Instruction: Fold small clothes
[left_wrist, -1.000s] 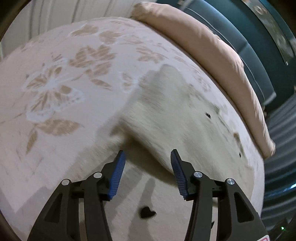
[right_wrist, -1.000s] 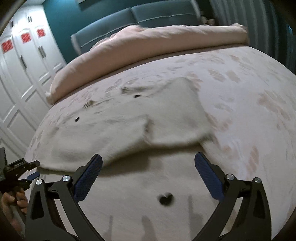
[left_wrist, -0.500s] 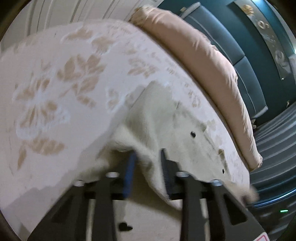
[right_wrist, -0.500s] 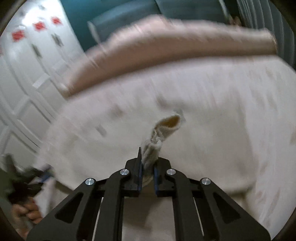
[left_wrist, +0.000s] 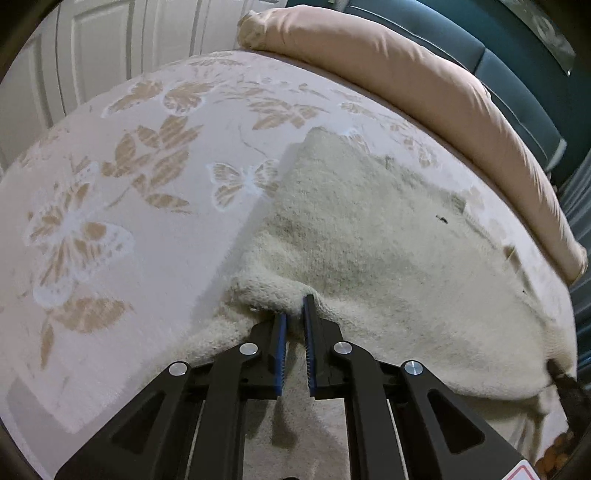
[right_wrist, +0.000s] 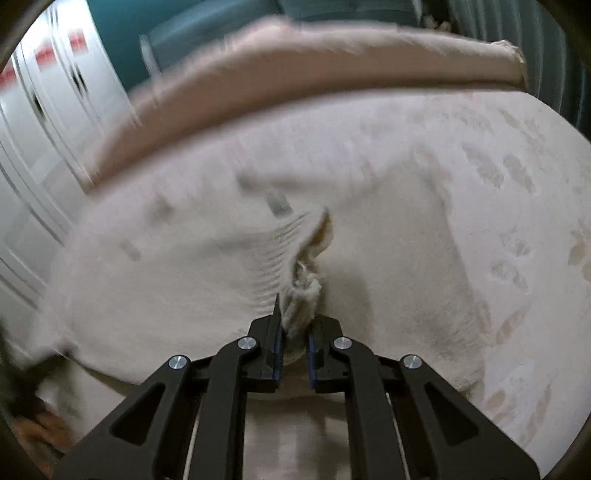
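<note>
A cream knitted garment (left_wrist: 369, 236) lies spread on a bed with a butterfly-patterned cover (left_wrist: 129, 192). My left gripper (left_wrist: 293, 310) is shut on the garment's near left edge, which bunches over the fingertips. In the right wrist view, which is blurred, my right gripper (right_wrist: 295, 314) is shut on a ribbed edge of the same garment (right_wrist: 184, 277), lifted into a ridge running away from the jaws.
A rolled pink duvet (left_wrist: 424, 85) lies along the far side of the bed, with a teal headboard (left_wrist: 517, 85) behind it. White wardrobe doors (left_wrist: 92, 48) stand at the left. The other gripper's tip (left_wrist: 565, 384) shows at the right edge.
Both grippers were open above the garment a second ago. Both have closed on its near edge and lifted it; the right view is moving and blurred.
</note>
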